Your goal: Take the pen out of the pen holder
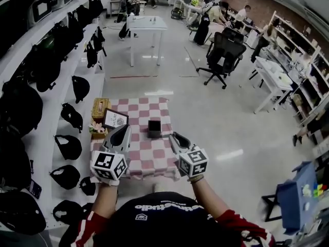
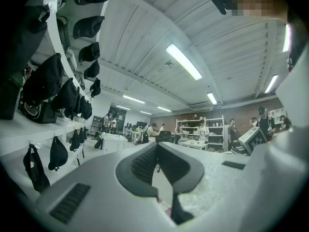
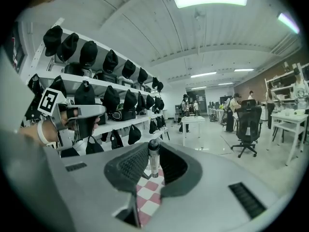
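A black square pen holder stands on a small table with a red and white checkered cloth. My right gripper is just right of the holder and nearer to me. In the right gripper view, my right gripper is shut on a slim pen that stands upright between the pads, above the cloth. My left gripper hovers over the cloth's left edge, left of the holder. In the left gripper view, the tips of my left gripper meet with nothing between them.
A wooden box, a small picture frame and a flower ornament sit at the table's left. White shelves with several black bags line the left wall. An office chair, white tables and people are farther off.
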